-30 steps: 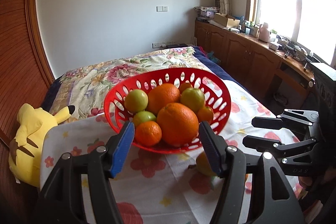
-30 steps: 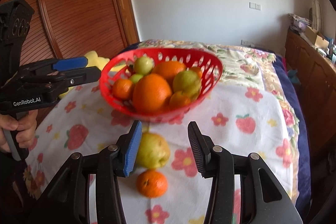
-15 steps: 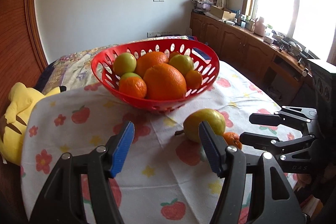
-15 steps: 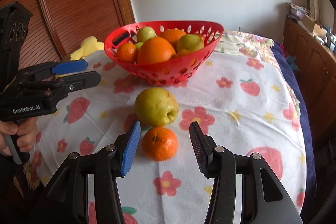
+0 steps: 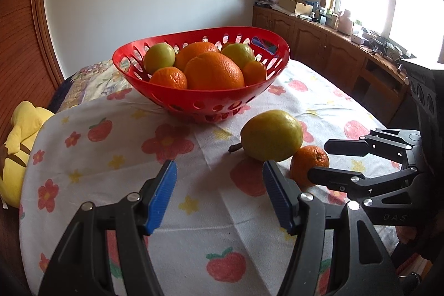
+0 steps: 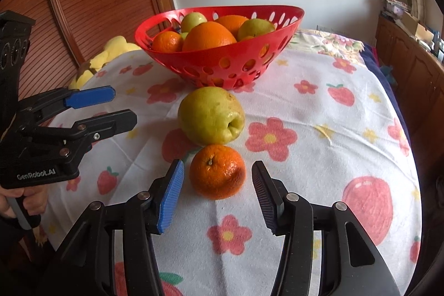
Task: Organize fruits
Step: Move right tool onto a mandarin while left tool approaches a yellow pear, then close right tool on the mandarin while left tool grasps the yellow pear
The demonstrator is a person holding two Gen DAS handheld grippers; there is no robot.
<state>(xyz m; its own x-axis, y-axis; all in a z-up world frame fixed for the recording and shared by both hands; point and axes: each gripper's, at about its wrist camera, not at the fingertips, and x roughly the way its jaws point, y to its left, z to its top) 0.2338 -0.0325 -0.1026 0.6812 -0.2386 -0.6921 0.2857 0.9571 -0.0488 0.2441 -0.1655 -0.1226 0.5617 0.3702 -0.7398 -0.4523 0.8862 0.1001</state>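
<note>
Right hand-held gripper [image 6: 217, 186]: jaws just widening, spread around tangerine [image 6: 217, 171], untouched. Left hand-held gripper [image 5: 219, 192]: spread, empty. Pear [image 6: 211, 115] beside red basket [image 6: 222, 65].

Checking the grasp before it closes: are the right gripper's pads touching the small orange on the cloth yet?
Apart. The right wrist view shows the small orange between the right gripper's open jaws, with cloth visible on both sides of it.
</note>
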